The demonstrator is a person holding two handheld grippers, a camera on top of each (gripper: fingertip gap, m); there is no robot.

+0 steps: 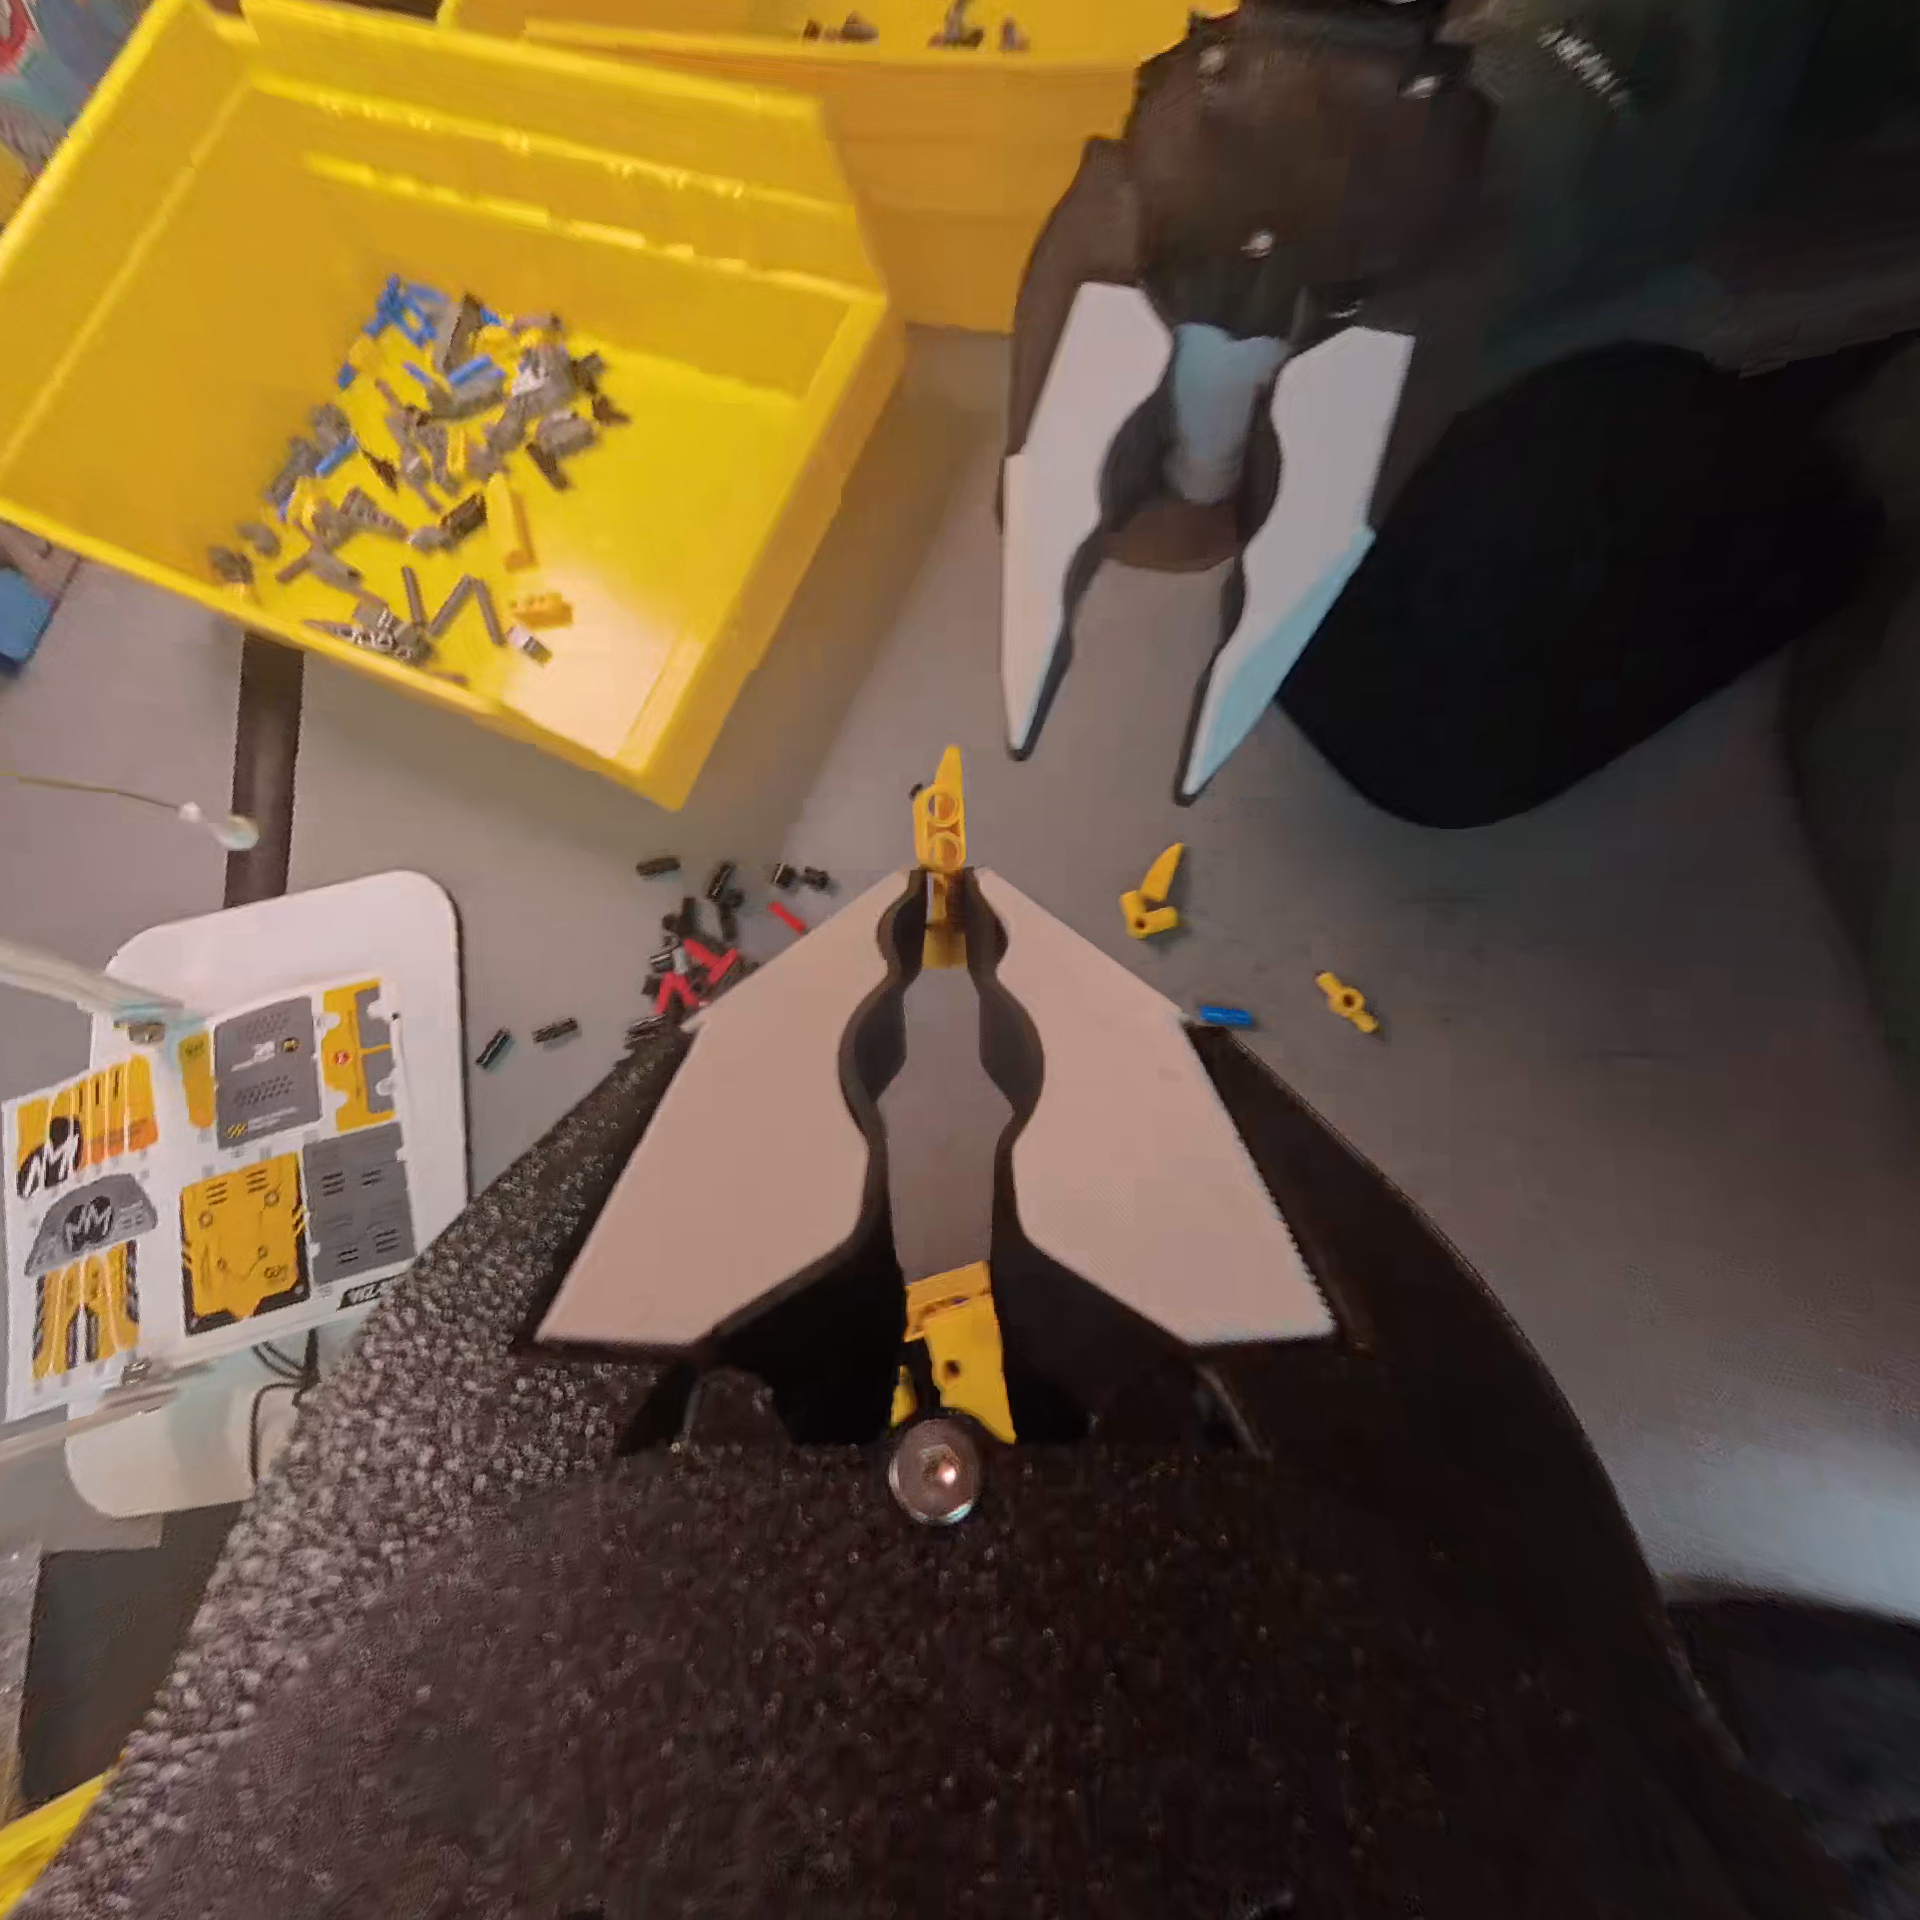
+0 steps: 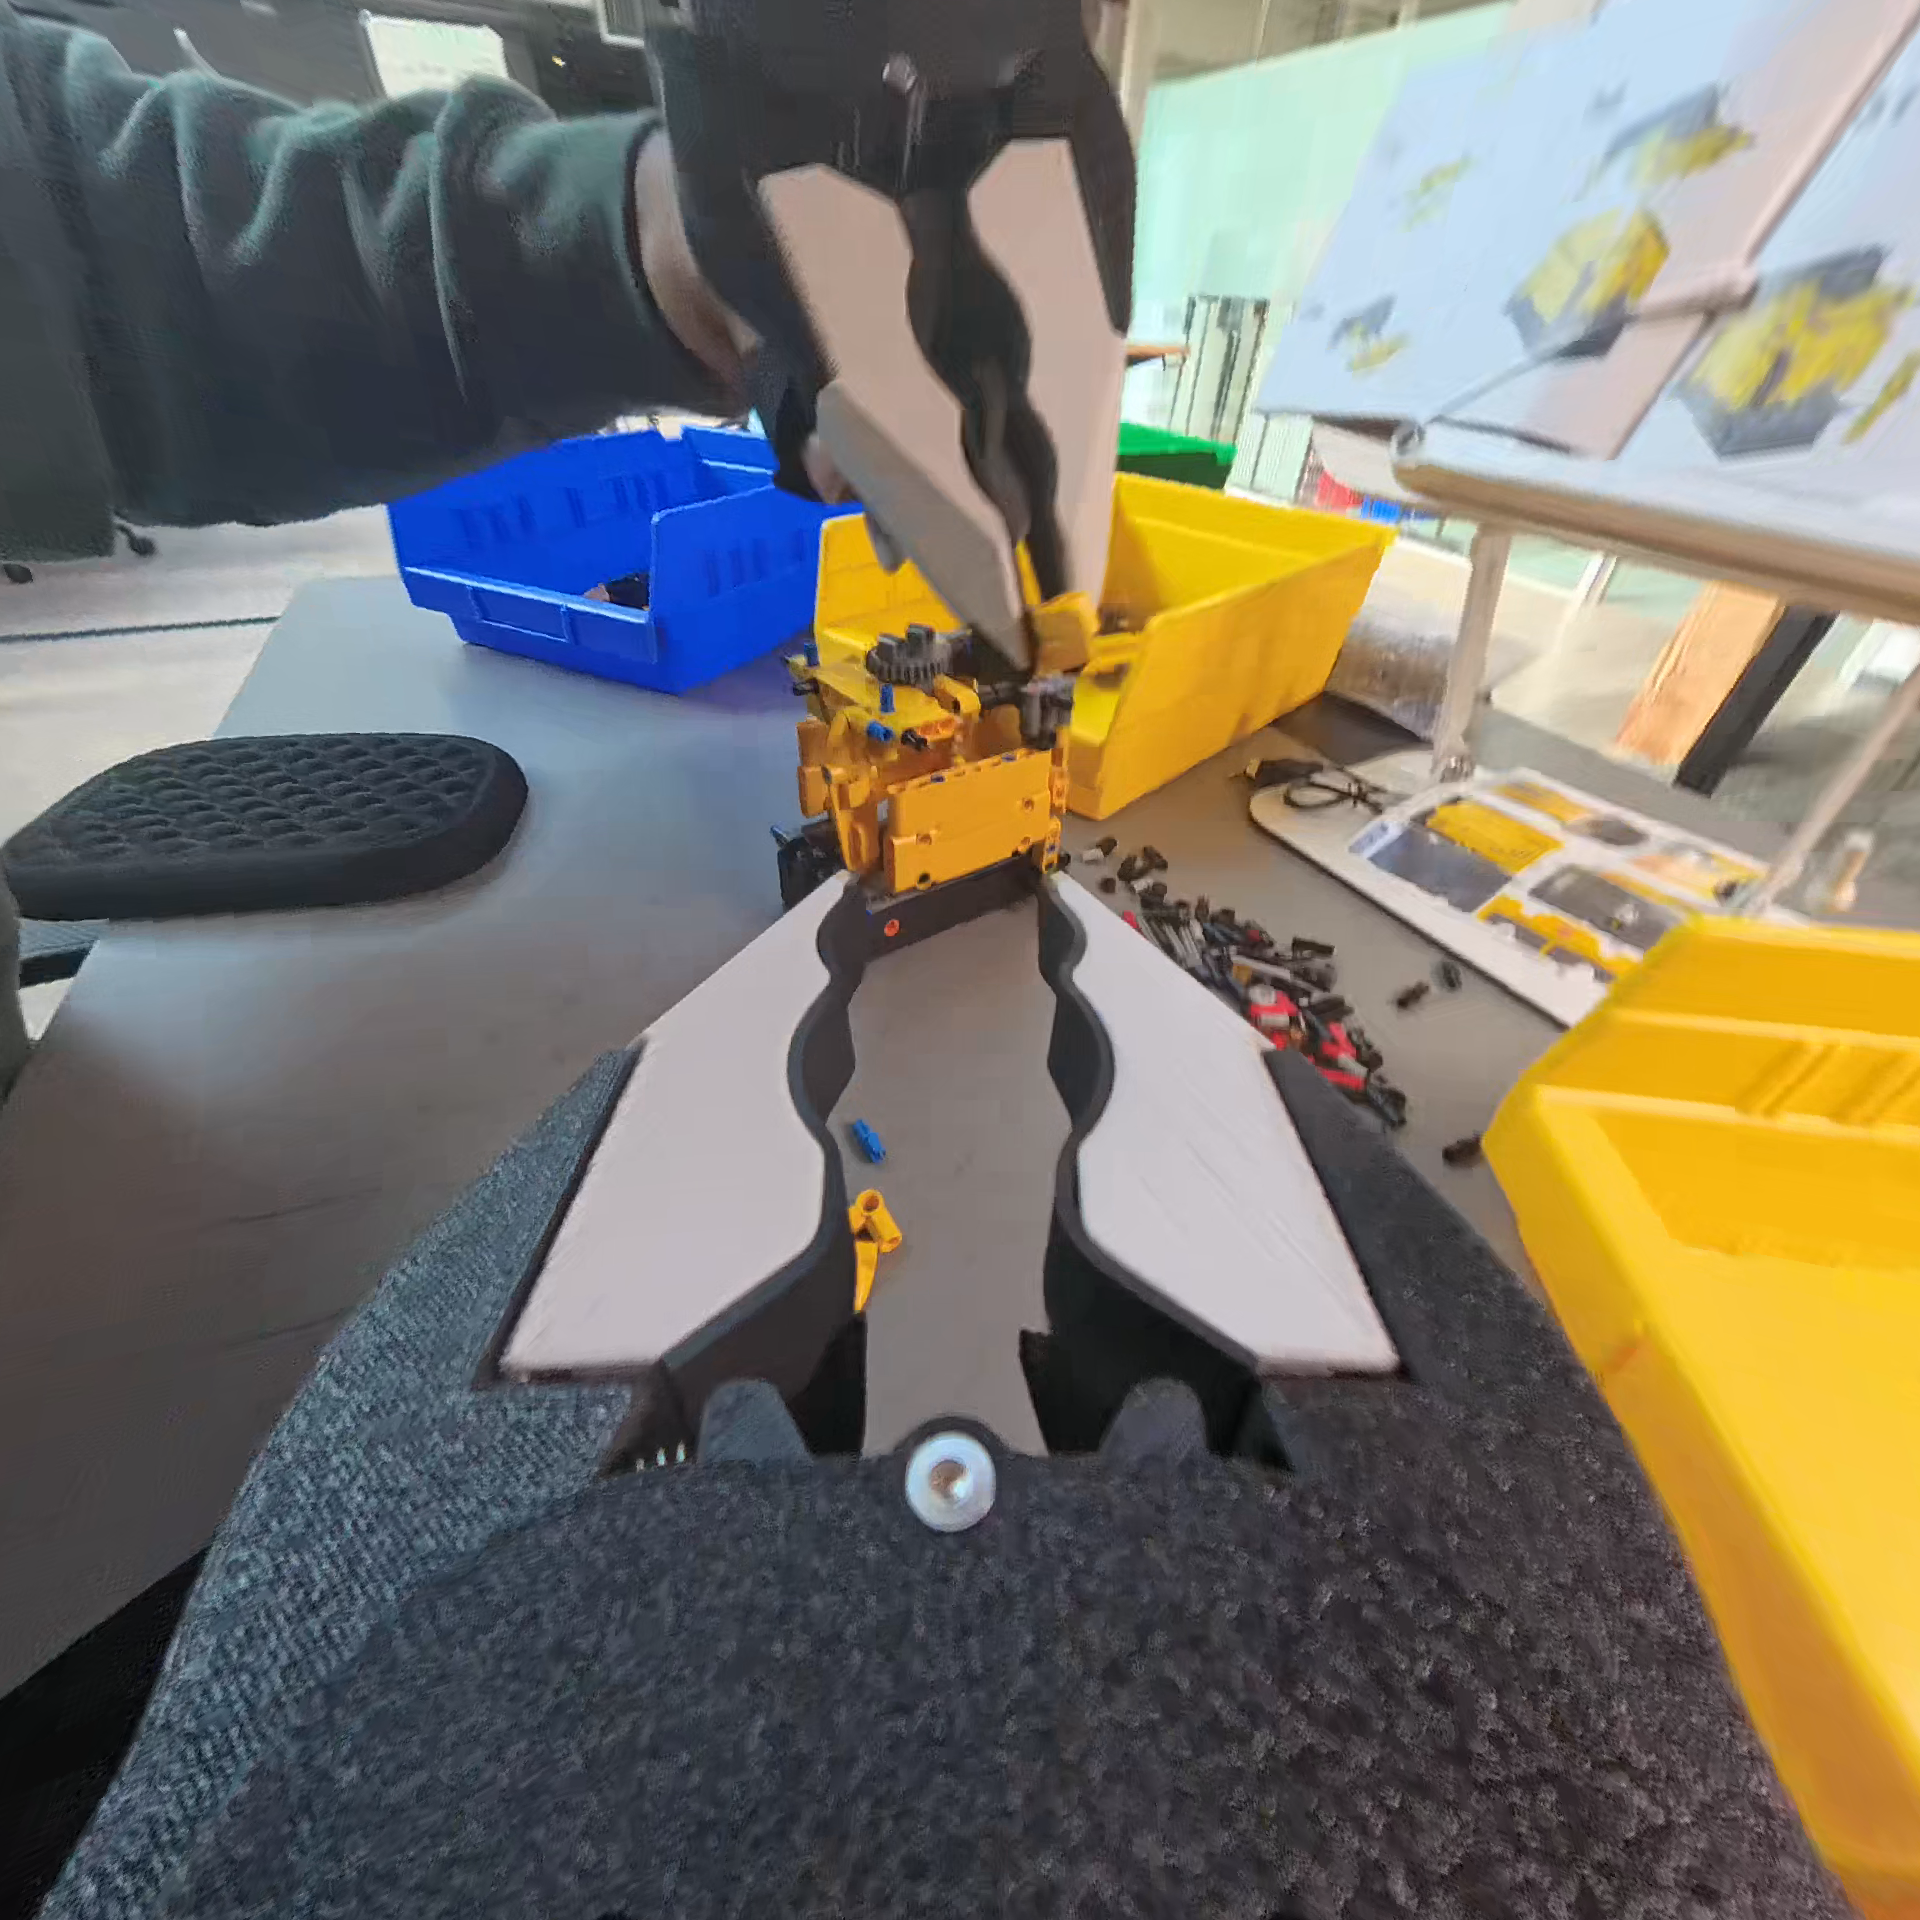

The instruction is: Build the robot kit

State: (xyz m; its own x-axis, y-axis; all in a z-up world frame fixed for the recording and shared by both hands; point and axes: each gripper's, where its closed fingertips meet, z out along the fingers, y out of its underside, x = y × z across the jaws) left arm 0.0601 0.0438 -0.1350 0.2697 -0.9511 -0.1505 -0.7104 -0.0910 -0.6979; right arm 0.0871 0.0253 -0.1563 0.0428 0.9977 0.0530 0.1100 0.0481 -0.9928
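Left gripper: seen from above in its own view, angled down toward the grey worktop. Its white, flat-faced fingers with wavy black inner edges are closed at the tips on a yellow pointed piece, a small holed beam that protrudes beyond them. In the right wrist view this gripper is held by an arm in a dark green sleeve and descends steeply from the upper centre, its tips meeting the top of the yellow brick model.

Right gripper: held low and nearly level with the worktop, fingers spread apart. The fingertips lie to either side of the model's dark base; contact cannot be determined. The housing is covered in coarse black textured material.

The model stands at frame centre, built of yellow beams and panels with black gears on top.

Surroundings: a yellow bin of grey and blue parts at upper left; scattered black and red pins; a loose yellow claw piece; a sticker sheet at lower left; a blue bin behind the model.
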